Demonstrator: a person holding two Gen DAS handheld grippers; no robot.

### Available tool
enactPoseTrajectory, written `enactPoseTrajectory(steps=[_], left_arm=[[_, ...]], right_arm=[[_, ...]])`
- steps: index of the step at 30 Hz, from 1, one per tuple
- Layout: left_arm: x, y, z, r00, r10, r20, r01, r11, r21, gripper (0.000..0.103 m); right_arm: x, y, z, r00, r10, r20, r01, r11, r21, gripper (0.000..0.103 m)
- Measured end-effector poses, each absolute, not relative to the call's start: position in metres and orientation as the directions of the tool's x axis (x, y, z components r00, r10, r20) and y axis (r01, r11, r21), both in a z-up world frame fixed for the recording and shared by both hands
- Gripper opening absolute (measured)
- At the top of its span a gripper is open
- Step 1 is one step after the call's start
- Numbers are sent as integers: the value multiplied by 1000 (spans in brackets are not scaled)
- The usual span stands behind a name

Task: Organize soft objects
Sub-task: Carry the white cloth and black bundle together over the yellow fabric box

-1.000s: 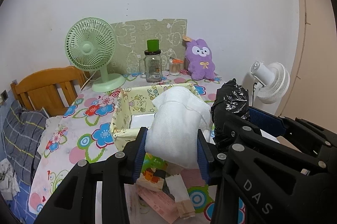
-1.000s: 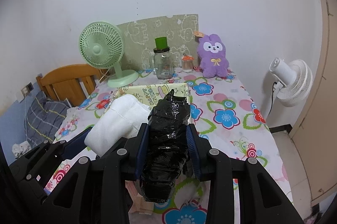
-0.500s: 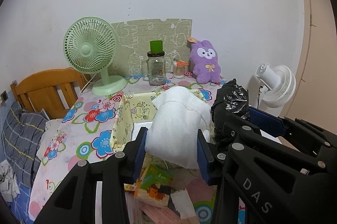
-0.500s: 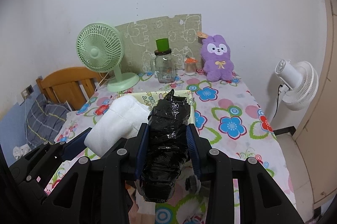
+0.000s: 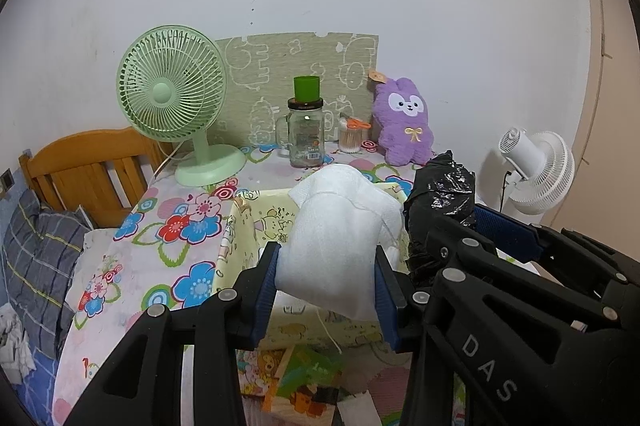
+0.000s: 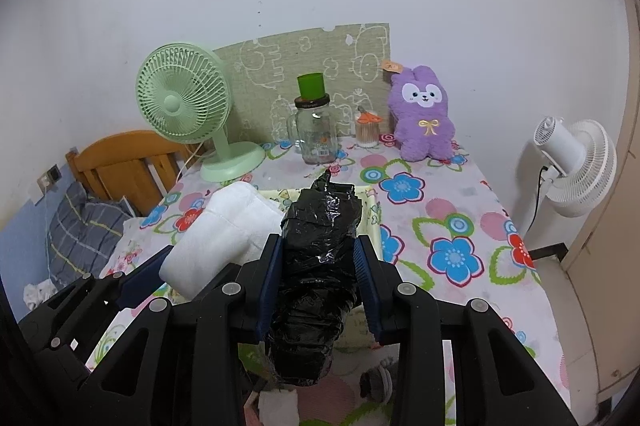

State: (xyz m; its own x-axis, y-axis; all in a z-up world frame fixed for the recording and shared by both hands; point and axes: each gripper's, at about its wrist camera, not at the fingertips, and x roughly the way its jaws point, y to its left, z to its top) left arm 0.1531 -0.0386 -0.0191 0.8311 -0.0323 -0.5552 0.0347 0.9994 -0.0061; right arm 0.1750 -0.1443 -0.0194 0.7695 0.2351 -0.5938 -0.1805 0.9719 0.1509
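Observation:
My left gripper (image 5: 326,286) is shut on a white padded bundle (image 5: 340,238), held above the near edge of a yellow cartoon-print fabric basket (image 5: 240,226). To its right my right gripper (image 6: 318,286) is shut on a black plastic-wrapped bundle (image 6: 316,266), which also shows in the left wrist view (image 5: 440,197). The white bundle (image 6: 220,238) appears at the left of the right wrist view, and the basket's far rim (image 6: 372,201) shows behind the black bundle. Both bundles hang side by side over the basket.
On the floral tablecloth (image 6: 452,226) at the back stand a green desk fan (image 5: 176,101), a glass jar with a green cup on it (image 5: 305,129), a small toothpick jar (image 5: 350,139) and a purple plush bunny (image 5: 406,125). A white floor fan (image 6: 576,165) is at right, a wooden chair (image 5: 84,169) at left. Loose packets (image 5: 304,382) lie below the basket.
Both grippers have carried their bundles forward over the table; the basket and back objects now sit nearer and lower in view. Neither grip has changed.

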Motion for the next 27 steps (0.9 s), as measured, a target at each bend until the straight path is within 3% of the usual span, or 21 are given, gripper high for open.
enactPoseTrajectory(steps=[27], left_arm=[[216,-28,-40,793,-17,-609,14,1000,-9,48]], right_arm=[[242,-134,-46,738,208,-642,-137,978,159,40]])
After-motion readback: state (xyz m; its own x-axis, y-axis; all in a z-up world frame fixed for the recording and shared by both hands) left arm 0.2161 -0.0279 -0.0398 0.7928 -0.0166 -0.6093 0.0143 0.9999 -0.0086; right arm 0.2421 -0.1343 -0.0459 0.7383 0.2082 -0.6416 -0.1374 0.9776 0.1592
